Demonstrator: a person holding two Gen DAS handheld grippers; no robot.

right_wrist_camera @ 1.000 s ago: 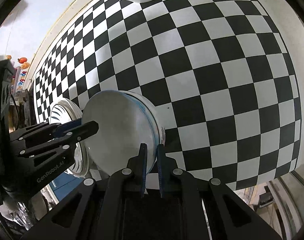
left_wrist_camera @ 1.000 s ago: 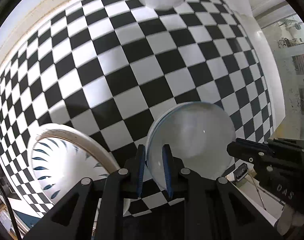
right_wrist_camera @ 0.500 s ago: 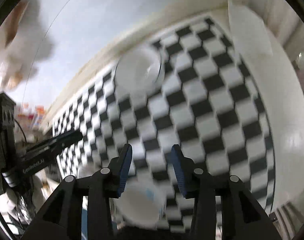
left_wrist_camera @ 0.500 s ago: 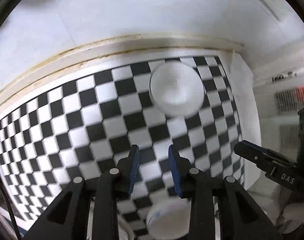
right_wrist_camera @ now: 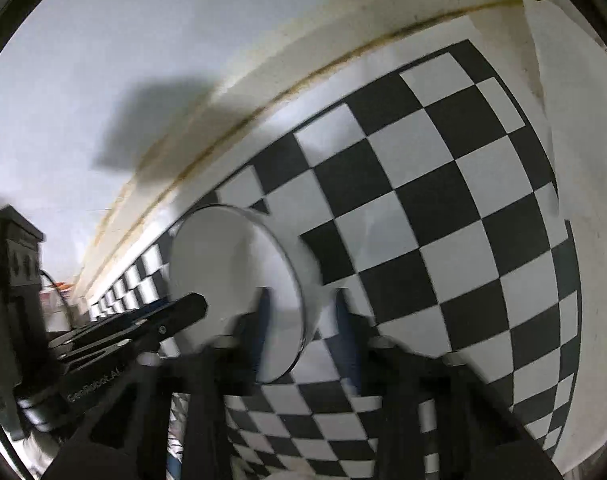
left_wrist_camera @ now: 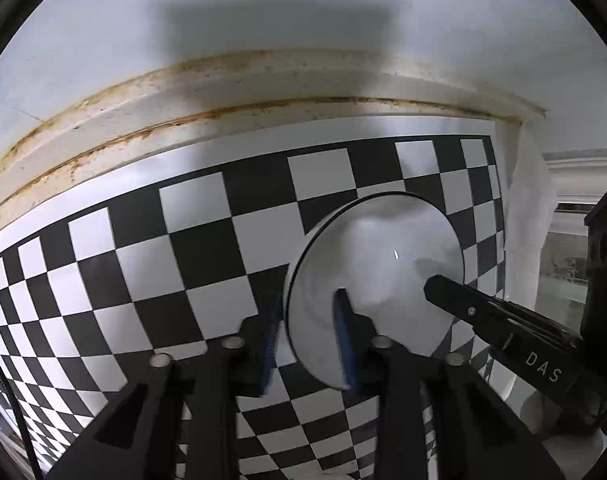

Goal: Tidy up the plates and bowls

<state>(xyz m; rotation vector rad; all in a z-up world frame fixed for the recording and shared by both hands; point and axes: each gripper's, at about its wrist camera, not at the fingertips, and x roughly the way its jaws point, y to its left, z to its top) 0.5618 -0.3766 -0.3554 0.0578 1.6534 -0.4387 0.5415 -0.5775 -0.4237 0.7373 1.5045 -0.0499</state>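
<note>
A white bowl is seen upright on the checkered surface, near its far right corner and a few squares in from the far edge. The bowl's left rim is straddled by the left gripper: one blue-padded finger is placed outside the wall and the other inside the bowl. These jaws have just been closing with the rim between them, yet a gap is visible at each pad, so the rim is not shown to be pinched. The opposite side of the bowl is straddled in the same way by the right gripper, with one finger inside and one outside on the side toward the right edge. Its fingers are blurred; these jaws too have just been closing around the rim and are shown spread, with no pad pressed on the wall. Each gripper is also caught in the other's view, reaching over the bowl from the side. Beyond the far edge a stained pale ledge is seen under a white wall, on which dark shadows are cast.
</note>
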